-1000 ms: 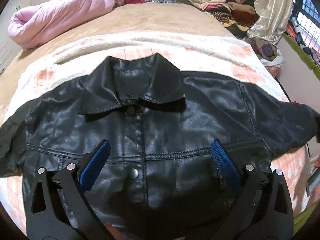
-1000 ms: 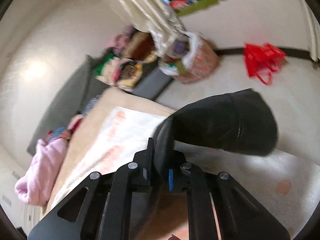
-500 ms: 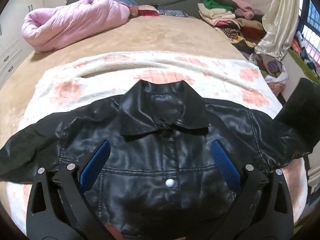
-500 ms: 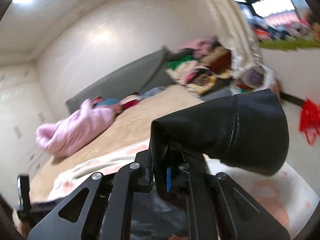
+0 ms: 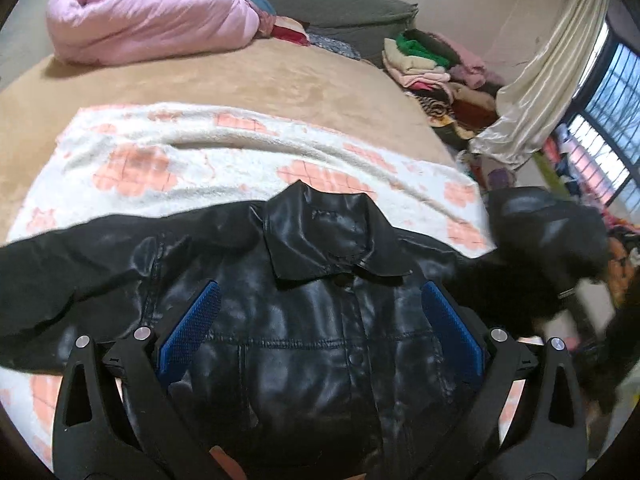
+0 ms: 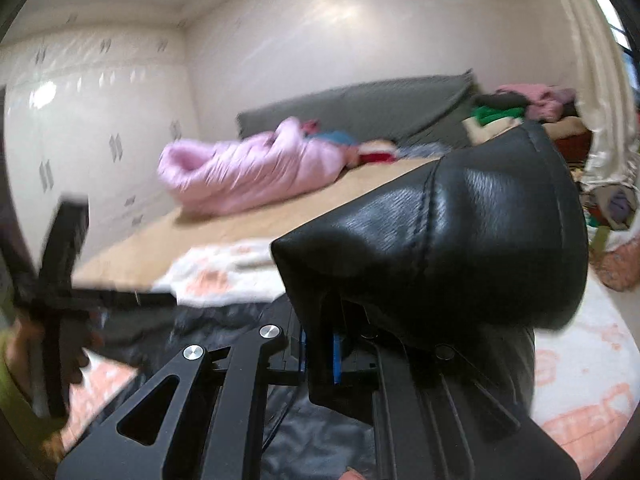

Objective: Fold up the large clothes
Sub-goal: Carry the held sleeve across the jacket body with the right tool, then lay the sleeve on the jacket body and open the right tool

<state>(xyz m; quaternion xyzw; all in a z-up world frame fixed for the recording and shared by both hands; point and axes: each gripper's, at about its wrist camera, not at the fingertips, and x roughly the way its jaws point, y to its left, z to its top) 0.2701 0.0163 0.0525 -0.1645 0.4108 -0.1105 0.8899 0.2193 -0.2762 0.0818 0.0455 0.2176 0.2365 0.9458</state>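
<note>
Left claw (image 5: 318,324) spread apart over black jacket (image 5: 304,320) on blanketed bed (image 5: 208,164), right claw (image 6: 320,354) clamped on raised sleeve cuff (image 6: 460,232) toward 3 o'clock, fingertips largely hidden, hem cut off.

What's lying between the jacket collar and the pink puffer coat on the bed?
In the left wrist view, the white blanket with orange patches, then bare tan bed cover, lie between the collar and the pink puffer coat.
</note>
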